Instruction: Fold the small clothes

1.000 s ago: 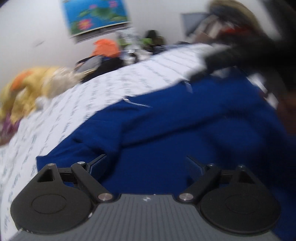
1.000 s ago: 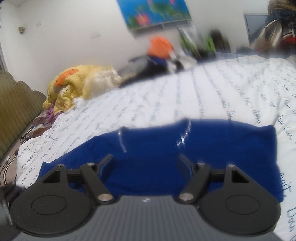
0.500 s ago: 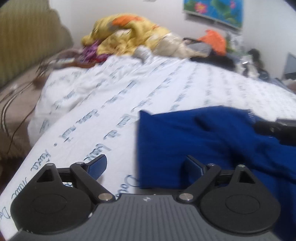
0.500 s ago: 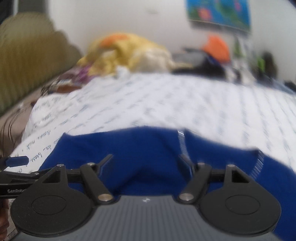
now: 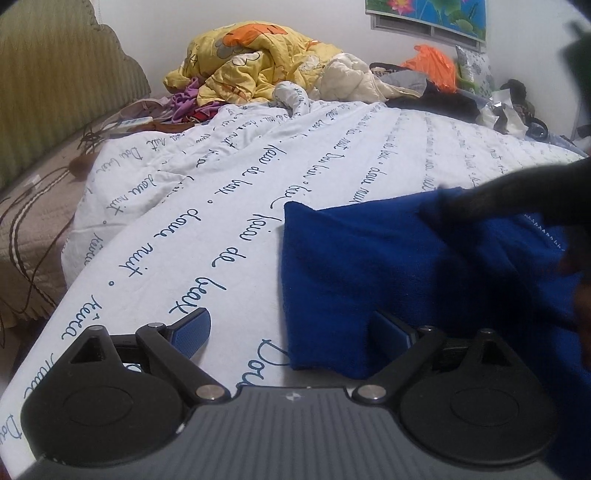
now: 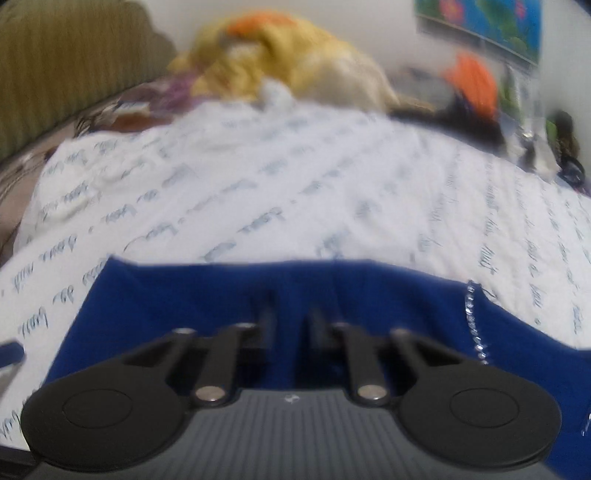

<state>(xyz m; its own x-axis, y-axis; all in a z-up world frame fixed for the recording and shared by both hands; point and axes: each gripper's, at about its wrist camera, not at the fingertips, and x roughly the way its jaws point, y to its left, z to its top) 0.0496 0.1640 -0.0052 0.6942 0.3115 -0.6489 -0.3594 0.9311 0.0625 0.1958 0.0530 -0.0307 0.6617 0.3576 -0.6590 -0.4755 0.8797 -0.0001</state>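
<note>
White bedspread (image 5: 229, 229) printed with rows of dark cursive script, spread over a bed; behind it a heap of yellow and orange bedding (image 5: 251, 62), a striped olive headboard (image 5: 55, 74) on the left, a blue flower picture (image 5: 428, 11) high on a pale wall, and orange and dark clutter along the far edge, too small to sort out. Lying on the bedspread: a deep blue fleece garment (image 5: 369, 266), soft and matte, already doubled over, with a straight folded edge on its left and a squared near corner. Along 1 seam, a line of small silvery stitches or studs, sharp in neither view. Left gripper (image 5: 291, 332) spread wide, its blue-padded fingers (image 5: 192, 332) apart: 1 over bare bedspread, the other at the garment's near edge, nothing pinched. Right gripper (image 6: 290, 325) drawn almost together over the blue cloth; a fold of fleece seemingly between the tips, though too blurred to tell whether pinched. Whole right wrist view smeared by motion, script and background reduced to soft shapes. Right side of the left wrist view blocked by a dark, blurred shape crossing above the garment, hiding its far right portion; garment's right end also cut off by the frame.
</note>
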